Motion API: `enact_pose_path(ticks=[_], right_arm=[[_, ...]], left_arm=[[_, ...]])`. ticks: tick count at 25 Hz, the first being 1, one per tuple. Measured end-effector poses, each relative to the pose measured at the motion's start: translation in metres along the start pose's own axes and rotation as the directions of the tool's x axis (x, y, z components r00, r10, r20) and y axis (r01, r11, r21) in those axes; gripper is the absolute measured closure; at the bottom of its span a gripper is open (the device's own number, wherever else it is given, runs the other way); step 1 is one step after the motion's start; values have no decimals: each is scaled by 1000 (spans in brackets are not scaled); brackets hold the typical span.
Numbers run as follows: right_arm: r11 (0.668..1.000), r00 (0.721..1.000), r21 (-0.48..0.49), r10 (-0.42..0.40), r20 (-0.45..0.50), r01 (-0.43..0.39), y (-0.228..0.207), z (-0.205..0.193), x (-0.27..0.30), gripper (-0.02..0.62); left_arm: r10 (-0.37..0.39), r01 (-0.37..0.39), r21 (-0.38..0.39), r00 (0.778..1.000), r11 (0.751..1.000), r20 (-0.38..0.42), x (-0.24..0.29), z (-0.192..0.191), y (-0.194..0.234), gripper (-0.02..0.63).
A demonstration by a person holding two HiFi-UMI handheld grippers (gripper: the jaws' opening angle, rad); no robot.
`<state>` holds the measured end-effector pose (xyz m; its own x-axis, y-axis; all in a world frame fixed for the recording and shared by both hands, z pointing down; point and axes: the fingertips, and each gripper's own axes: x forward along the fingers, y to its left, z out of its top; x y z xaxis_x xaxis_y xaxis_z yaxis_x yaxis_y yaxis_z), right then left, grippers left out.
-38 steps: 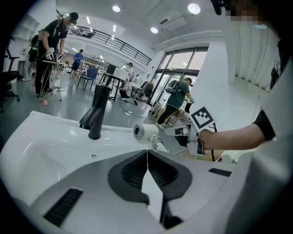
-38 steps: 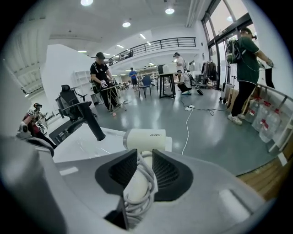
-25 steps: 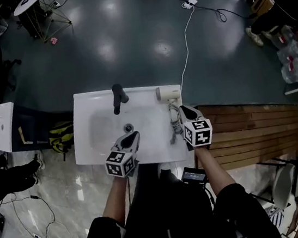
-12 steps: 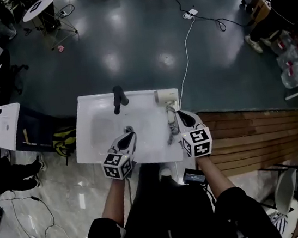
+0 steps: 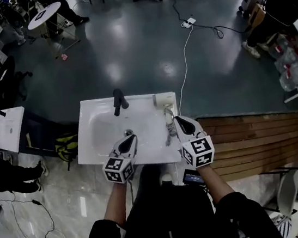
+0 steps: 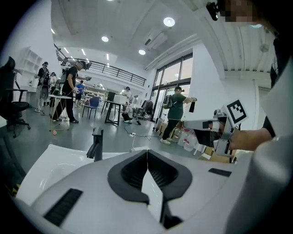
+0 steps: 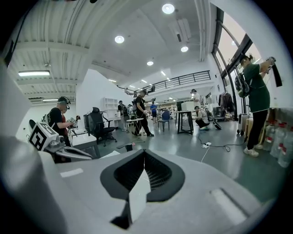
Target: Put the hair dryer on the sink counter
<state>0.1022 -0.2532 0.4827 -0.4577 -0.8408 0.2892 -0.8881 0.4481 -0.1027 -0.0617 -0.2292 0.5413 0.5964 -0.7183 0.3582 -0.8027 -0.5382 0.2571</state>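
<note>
The cream hair dryer (image 5: 164, 101) lies on the back right corner of the white sink counter (image 5: 90, 151), its handle pointing toward me. Its white cord (image 5: 185, 61) runs off across the floor to a power strip (image 5: 187, 23). My right gripper (image 5: 179, 120) hovers just right of the dryer's handle, shut and empty; its tips meet in the right gripper view (image 7: 144, 152). Over the basin's front, near the drain, is my left gripper (image 5: 130, 139), also shut with nothing in it (image 6: 147, 151). A black faucet (image 5: 118, 101) stands at the back rim.
A wooden deck (image 5: 251, 140) adjoins the counter on the right. A yellow-green bag (image 5: 65, 146) and another white table (image 5: 5, 130) lie to the left. Water jugs (image 5: 291, 76) and people stand around the dark floor. A small dark device (image 5: 193, 177) sits below the counter's front.
Both grippers have drawn back toward me, their marker cubes now at the counter's front edge. The hair dryer stays where it lay. The head view has tilted up slightly.
</note>
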Motion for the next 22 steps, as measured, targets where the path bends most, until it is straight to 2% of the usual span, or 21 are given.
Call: enact_pose_path(ticks=[10,22], right_arm=[[999,1000,-28,-23,-14,23,8,-3,-19,591],[999,1000,-32,-7,-15,6,15,-2,-19,591]], left_arm=[[-13,13,21,1000,1000,15,-10,2,-14,594],[-18,18,2,1000,1000,-3,-12,-7,-13,594]])
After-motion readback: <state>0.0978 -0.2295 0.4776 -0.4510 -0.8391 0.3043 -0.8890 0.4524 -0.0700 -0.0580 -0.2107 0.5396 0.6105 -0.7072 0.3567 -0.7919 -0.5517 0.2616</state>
